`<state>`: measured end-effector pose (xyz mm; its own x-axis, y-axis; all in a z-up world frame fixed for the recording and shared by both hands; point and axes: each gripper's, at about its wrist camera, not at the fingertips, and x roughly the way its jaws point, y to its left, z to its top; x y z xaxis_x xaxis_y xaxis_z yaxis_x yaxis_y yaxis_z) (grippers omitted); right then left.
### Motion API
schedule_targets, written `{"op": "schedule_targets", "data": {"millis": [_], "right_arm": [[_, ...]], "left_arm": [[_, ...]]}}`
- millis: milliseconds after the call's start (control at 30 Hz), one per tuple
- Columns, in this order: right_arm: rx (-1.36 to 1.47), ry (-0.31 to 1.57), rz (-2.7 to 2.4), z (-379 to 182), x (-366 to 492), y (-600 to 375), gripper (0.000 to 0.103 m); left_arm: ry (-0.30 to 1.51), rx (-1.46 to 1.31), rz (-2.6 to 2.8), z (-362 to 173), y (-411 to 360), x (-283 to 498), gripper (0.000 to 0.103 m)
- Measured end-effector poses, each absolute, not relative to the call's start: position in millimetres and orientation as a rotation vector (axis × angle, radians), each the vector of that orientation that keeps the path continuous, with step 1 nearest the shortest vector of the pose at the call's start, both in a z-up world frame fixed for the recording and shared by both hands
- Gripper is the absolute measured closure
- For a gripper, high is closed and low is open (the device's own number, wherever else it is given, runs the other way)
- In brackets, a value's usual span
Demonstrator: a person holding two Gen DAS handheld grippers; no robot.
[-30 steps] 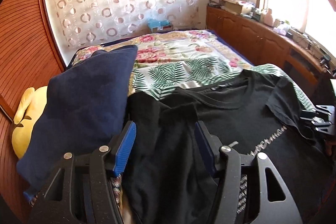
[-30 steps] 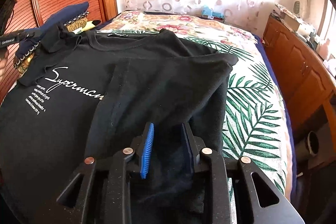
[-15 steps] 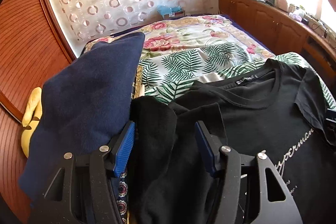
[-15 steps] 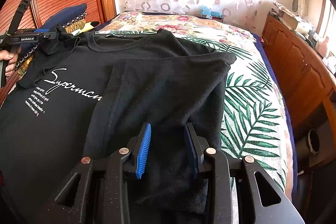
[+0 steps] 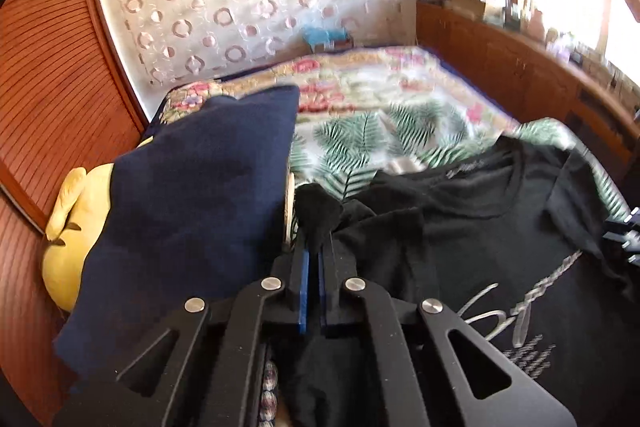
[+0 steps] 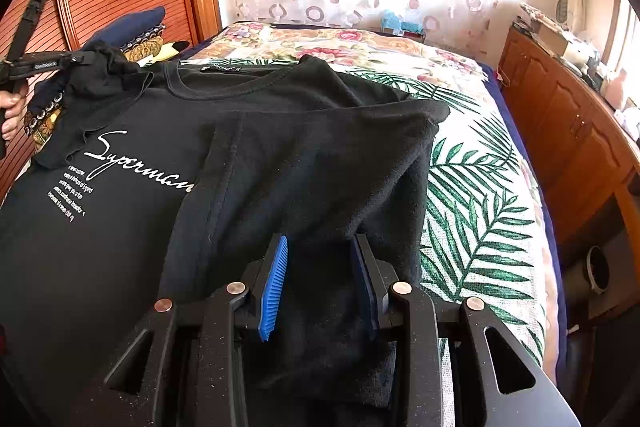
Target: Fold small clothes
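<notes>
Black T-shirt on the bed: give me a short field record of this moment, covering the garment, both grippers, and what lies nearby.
garment: black T-shirt, white script print, spread on the leaf-print bedspread
fold state: one side already folded over the front
left gripper: jaws just closed, pinching a bunch of sleeve fabric
right gripper: part closed, folded fabric between its pads
nearby: navy pillow, yellow plush toy, wooden cabinet

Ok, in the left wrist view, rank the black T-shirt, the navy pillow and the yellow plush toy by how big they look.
1. black T-shirt
2. navy pillow, close behind; it sits nearer the camera, so that order is unsure
3. yellow plush toy, clearly smallest, though the pillow hides part of it
</notes>
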<state>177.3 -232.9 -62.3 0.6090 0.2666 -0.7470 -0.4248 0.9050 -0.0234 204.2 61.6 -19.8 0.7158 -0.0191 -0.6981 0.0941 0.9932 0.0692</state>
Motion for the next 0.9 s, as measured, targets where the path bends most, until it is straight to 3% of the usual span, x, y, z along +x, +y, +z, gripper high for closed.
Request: {"op": "schedule_targets", "data": {"millis": [600, 900], "right_arm": [[-0.184, 0.798, 0.34, -54, 182, -244, 0.064], [-0.019, 0.814, 0.292, -36, 244, -281, 0.064]], "left_arm": [[0.622, -0.026, -0.244, -22, 26, 102, 0.099], [0.619, -0.032, -0.269, -35, 15, 71, 0.099]]}}
